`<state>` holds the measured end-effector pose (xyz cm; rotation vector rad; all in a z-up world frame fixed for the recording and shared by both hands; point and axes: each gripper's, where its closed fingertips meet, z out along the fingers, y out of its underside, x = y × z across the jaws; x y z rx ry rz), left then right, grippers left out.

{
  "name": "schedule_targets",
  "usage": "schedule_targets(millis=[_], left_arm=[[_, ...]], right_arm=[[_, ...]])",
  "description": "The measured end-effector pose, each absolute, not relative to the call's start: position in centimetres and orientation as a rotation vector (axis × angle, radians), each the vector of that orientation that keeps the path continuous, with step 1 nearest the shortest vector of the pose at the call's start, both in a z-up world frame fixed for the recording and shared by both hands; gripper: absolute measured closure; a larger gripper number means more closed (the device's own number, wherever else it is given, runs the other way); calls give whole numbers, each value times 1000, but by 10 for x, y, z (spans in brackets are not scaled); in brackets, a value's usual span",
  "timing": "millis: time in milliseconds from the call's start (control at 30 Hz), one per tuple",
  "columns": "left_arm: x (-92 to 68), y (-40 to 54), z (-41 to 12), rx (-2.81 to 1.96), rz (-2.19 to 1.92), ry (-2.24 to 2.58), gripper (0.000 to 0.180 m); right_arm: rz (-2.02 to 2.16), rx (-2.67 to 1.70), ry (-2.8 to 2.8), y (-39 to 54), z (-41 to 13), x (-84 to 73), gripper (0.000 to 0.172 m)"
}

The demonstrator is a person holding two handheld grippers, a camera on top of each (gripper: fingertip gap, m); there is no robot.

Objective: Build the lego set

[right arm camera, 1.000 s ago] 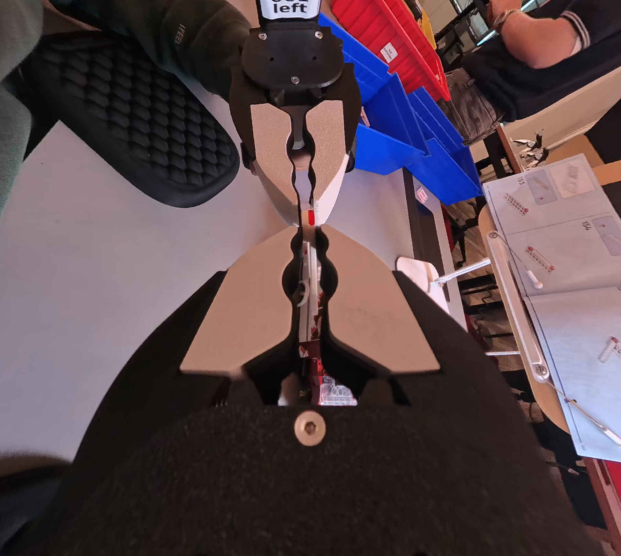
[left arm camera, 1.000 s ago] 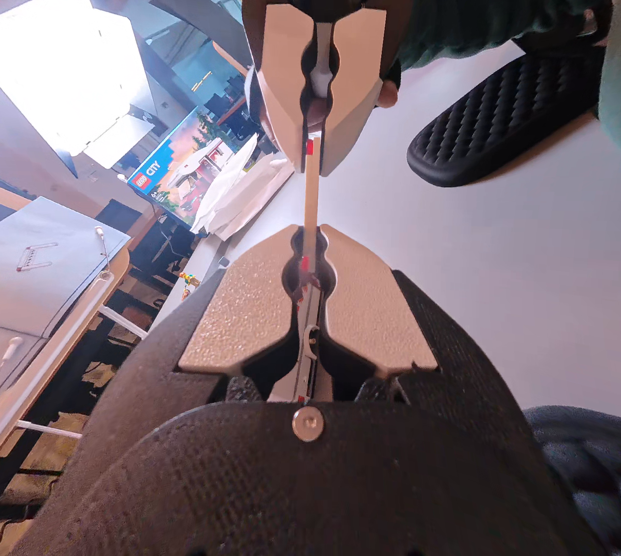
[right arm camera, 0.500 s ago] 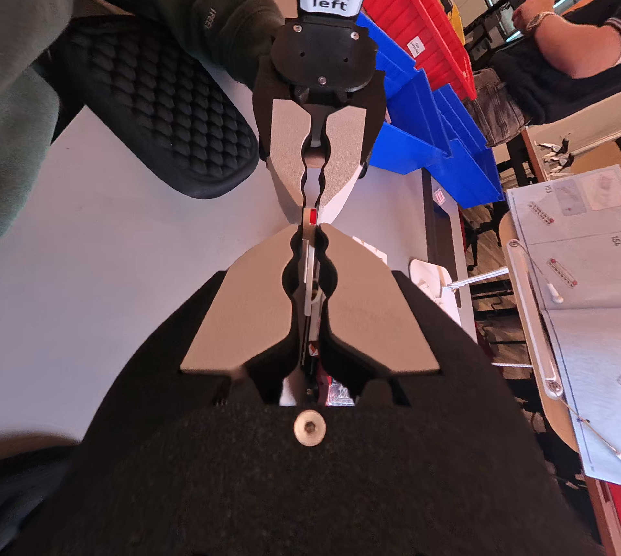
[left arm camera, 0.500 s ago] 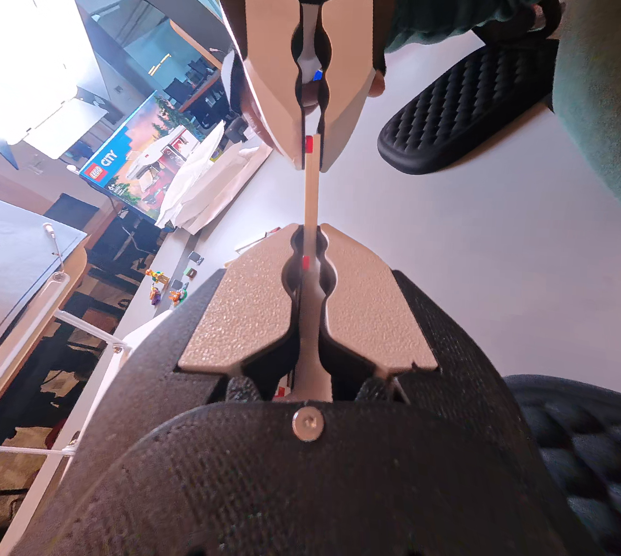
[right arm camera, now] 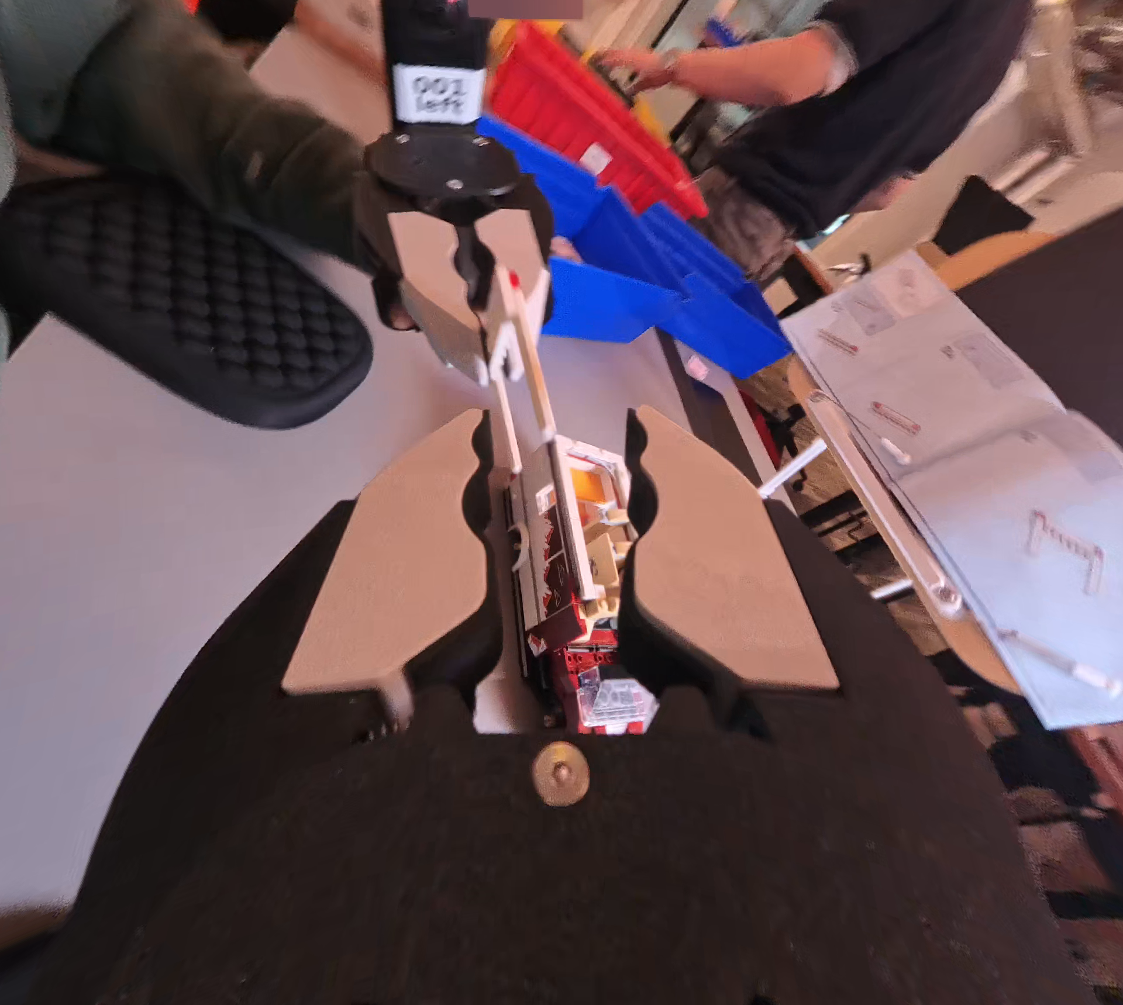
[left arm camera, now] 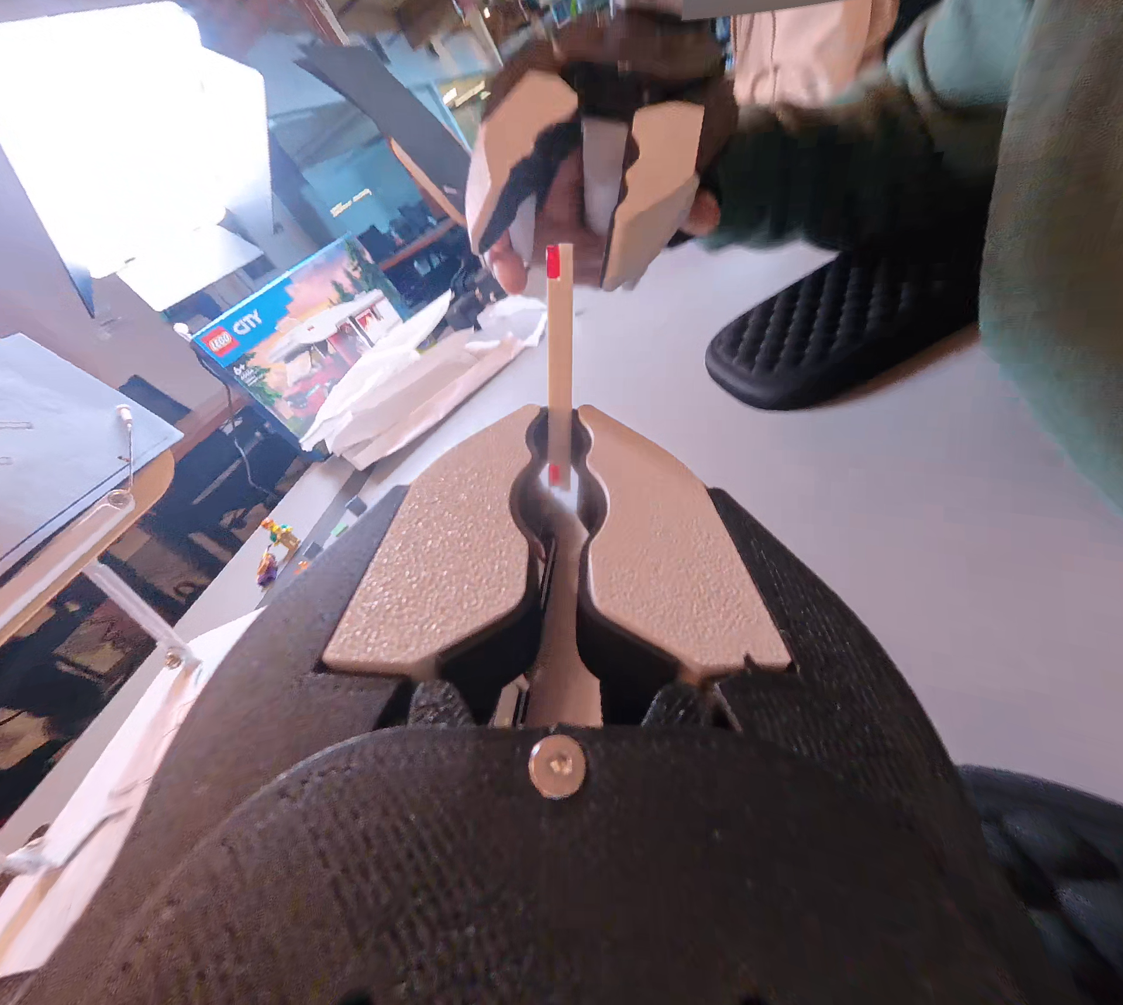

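In the frame's centre the left gripper [left arm camera: 559,423] was clamped on a thin white panel [left arm camera: 559,344], while the right gripper [right arm camera: 559,417] stood with its jaws apart around the brick model [right arm camera: 571,550].

A toy model [right arm camera: 571,569] sits between the right gripper's [right arm camera: 558,417] parted fingers; beyond it the left gripper [right arm camera: 486,332], with an armrest pad [right arm camera: 182,307] left, bins [right arm camera: 638,222] far right, a booklet [right arm camera: 972,459] right

My right gripper [right arm camera: 556,417] has spread open off the white panel [left arm camera: 559,332], drawing back toward upper frame.
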<state>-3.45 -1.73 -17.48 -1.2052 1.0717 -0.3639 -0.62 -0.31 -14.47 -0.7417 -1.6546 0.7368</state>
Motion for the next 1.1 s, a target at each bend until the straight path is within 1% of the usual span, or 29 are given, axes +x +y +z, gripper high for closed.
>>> schedule_targets(millis=[133, 233, 400, 533, 667, 733, 800, 933, 1100], left_arm=[[-34, -23, -160, -1154, -538, 979, 174], [-31, -26, -153, -1123, -685, 903, 174], [-29, -24, -154, -1127, -760, 868, 174], [-29, -25, -152, -1120, -786, 860, 174], [-30, -22, -156, -1146, -793, 851, 173], [-34, -13, -162, -1203, -749, 832, 170], [-39, -3, -171, -1278, -723, 819, 161], [-49, 14, -202, -1487, -618, 877, 142], [-61, 25, -216, -1567, -481, 904, 144]], right_arm=[[953, -896, -1542, 23, -164, 0, 131], [1138, -921, -1542, 7, -174, -10, 133], [1247, -906, -1523, -11, -169, -24, 151], [1242, -935, -1535, -12, -172, -25, 167], [1234, -957, -1551, -12, -173, -23, 169], [1169, -980, -1558, -5, -175, -23, 170], [1043, -1040, -1593, 8, -182, -20, 170], [640, -1130, -1690, 44, -207, -7, 170], [7, -1126, -1855, 74, -259, 18, 169]])
